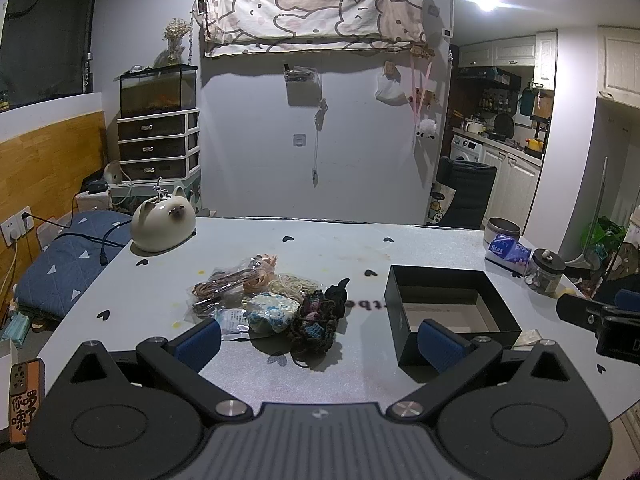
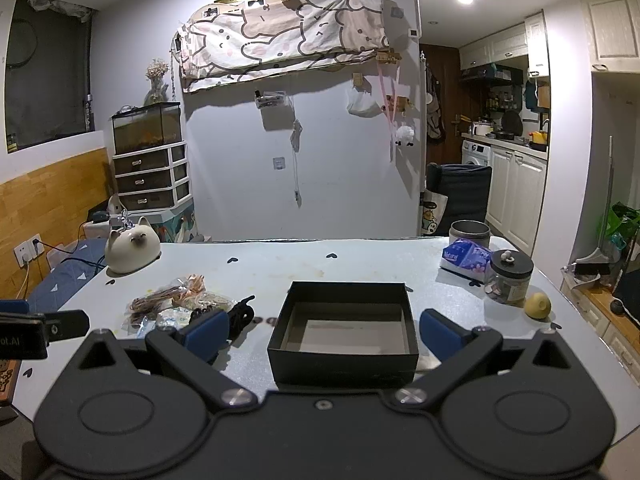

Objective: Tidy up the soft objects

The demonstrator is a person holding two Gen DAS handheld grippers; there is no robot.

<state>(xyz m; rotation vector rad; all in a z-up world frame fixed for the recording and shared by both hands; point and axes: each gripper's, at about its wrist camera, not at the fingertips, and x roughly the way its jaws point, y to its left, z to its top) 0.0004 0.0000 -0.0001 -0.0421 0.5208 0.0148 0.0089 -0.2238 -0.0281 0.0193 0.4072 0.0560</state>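
Two hand-held grippers hover over a pale table (image 1: 320, 380) scattered with small black heart marks. The left gripper (image 1: 318, 342), at the bottom of its own view, has its two blue-padded fingers spread wide with nothing between them; the right gripper (image 2: 324, 334) is likewise wide open and empty, its fingers framing the box in the lower centre of its view.

One pile of soft things (image 1: 272, 304) lies at the centre of the left view, just beyond the left gripper's tips. At least five pieces can be counted: a clear bag of brown cord (image 1: 222, 286), a peach-coloured ribbon piece (image 1: 262, 266), a cream bundle of yarn (image 1: 294, 284), a white-and-blue crocheted piece (image 1: 270, 312) and a dark multicoloured crocheted piece (image 1: 314, 322), with a black item (image 1: 338, 292) touching its far side. The exact total cannot be told, since the pieces overlap.

One black open box (image 2: 344, 356) sits right of the pile, apart from it; its brown floor shows nothing inside. At the right edge of the table stand one metal tin (image 2: 469, 232), one blue tissue pack (image 2: 466, 258) and one lidded glass jar (image 2: 509, 280) with small items inside, too dim to identify. One yellowish round object (image 2: 538, 306) rests beside the jar. One white cat-shaped ornament (image 1: 162, 222) sits at the table's far left corner.
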